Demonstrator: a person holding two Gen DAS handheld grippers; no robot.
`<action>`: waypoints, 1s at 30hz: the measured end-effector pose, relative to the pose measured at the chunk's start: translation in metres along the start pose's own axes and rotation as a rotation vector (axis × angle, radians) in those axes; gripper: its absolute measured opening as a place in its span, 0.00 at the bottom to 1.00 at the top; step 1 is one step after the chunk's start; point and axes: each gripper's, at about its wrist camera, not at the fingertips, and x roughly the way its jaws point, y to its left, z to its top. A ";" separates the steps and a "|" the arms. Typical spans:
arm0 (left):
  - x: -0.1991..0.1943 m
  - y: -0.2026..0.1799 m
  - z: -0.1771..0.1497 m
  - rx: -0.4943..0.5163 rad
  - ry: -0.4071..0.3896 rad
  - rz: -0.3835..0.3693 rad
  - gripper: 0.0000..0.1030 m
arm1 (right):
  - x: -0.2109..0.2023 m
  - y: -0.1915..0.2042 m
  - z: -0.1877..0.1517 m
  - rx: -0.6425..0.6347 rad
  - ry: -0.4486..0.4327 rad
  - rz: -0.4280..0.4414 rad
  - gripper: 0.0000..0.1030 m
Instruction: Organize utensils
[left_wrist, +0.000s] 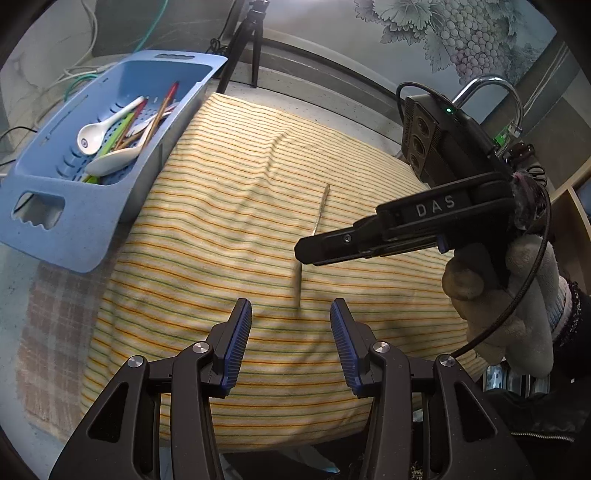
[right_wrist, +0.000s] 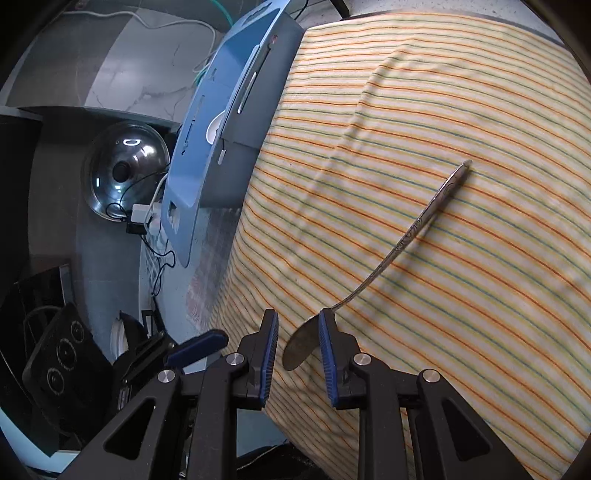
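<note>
A metal spoon (left_wrist: 320, 210) lies on the yellow striped cloth (left_wrist: 221, 229), handle pointing away. My right gripper (left_wrist: 306, 253) reaches in from the right, low over its neck. In the right wrist view the right gripper (right_wrist: 299, 318) stands narrowly open around the spoon (right_wrist: 421, 221)'s bowl. The right pad is at the bowl's edge and a sliver of cloth shows by the left pad. My left gripper (left_wrist: 291, 306) hangs open just short of the bowl, holding nothing. The blue tray (left_wrist: 48, 236) at the far left holds white spoons and chopsticks.
A gloved hand (left_wrist: 491, 295) holds the right gripper. A tripod (left_wrist: 240, 48) stands behind the tray and a faucet (left_wrist: 491, 85) at the far right. A checked cloth (left_wrist: 55, 314) lies under the tray's near end. A steel pot lid (right_wrist: 123, 166) sits beyond the tray (right_wrist: 207, 122).
</note>
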 end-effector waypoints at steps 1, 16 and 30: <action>0.000 0.000 0.000 0.011 0.001 0.008 0.41 | 0.000 0.000 0.002 0.001 -0.004 -0.001 0.21; 0.037 -0.007 0.015 0.289 0.080 0.075 0.41 | -0.019 -0.040 0.011 0.197 -0.153 -0.074 0.21; 0.058 -0.008 0.005 0.393 0.079 0.046 0.28 | 0.004 -0.028 0.022 0.271 -0.201 -0.100 0.21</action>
